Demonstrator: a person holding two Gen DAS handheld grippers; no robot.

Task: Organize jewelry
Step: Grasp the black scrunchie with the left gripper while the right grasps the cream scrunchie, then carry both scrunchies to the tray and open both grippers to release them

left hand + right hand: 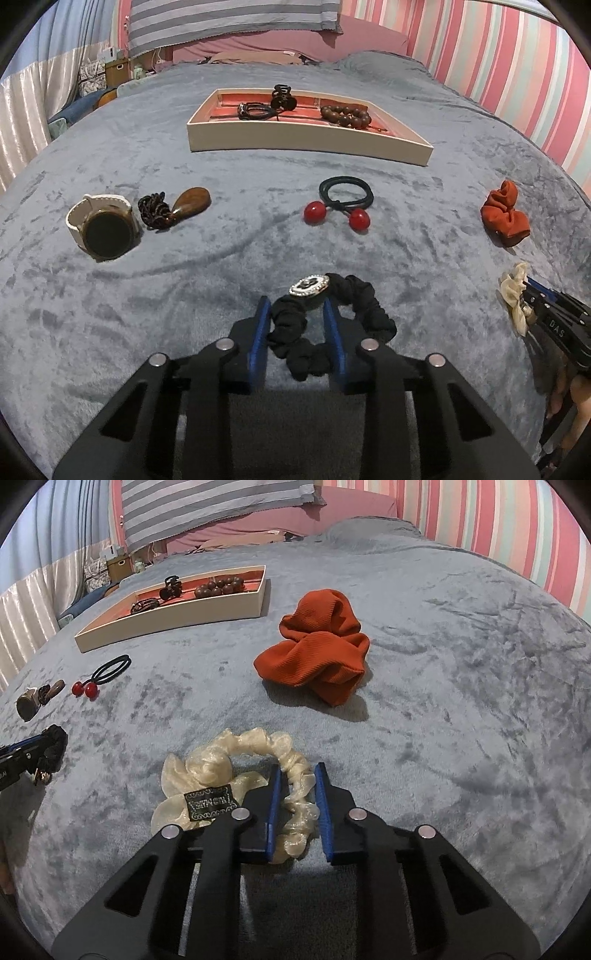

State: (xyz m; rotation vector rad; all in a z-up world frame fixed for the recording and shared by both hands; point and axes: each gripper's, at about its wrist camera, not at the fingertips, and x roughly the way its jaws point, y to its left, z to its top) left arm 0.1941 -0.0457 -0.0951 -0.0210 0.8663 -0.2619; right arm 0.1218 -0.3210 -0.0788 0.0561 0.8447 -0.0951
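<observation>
My left gripper (296,308) is open around one side of a black scrunchie (364,308) with a jewelled charm (309,286), which lies on the grey bedspread. My right gripper (297,773) is open around the band of a cream scrunchie (236,760) with a black label. A cream tray (295,138) with a red lining stands further back and holds a black hair claw (281,98), black hair ties (255,110) and a brown bead bracelet (345,114).
On the bed lie a white-strap watch (103,227), a braided tie with a wooden pendant (173,206), a hair tie with red balls (343,203) and an orange scrunchie (317,653). Pillows and a striped wall lie behind.
</observation>
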